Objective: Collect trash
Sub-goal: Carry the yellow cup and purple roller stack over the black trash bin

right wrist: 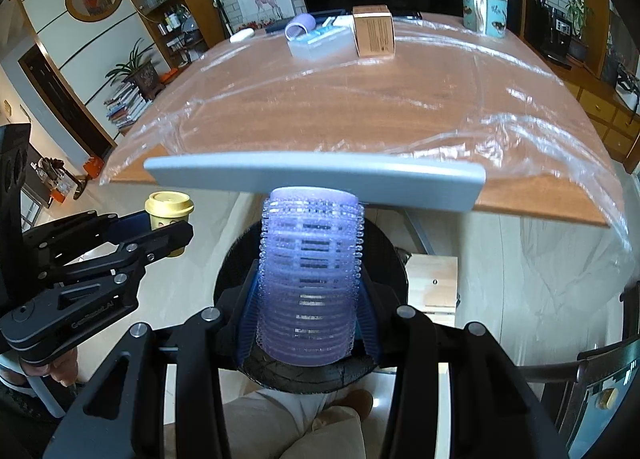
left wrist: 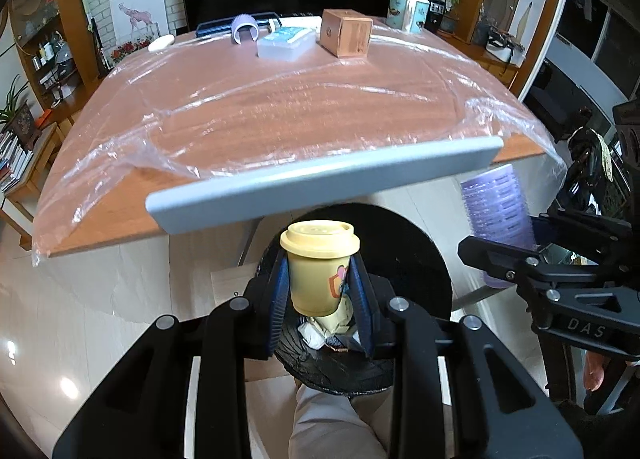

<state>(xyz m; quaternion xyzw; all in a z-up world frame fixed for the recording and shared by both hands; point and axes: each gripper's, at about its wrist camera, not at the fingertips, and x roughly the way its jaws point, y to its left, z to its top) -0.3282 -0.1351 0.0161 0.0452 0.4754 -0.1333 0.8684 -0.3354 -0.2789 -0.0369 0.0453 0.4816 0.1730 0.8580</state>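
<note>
left gripper (left wrist: 320, 291): black frame, silver screws | fingers (left wrist: 279, 299): blue ribbed | trousers (left wrist: 332, 423): beige

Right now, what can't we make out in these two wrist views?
- Trash bin contents: left wrist, mostly hidden behind the yellow cup and left gripper.
- Bin interior: right wrist, blocked by the purple roller in the right gripper.
- Wooden box print: too small.

Both grippers point steeply downward side by side, left gripper (left wrist: 320, 291) and right gripper (right wrist: 308, 315) clamped (each holding something).
</note>
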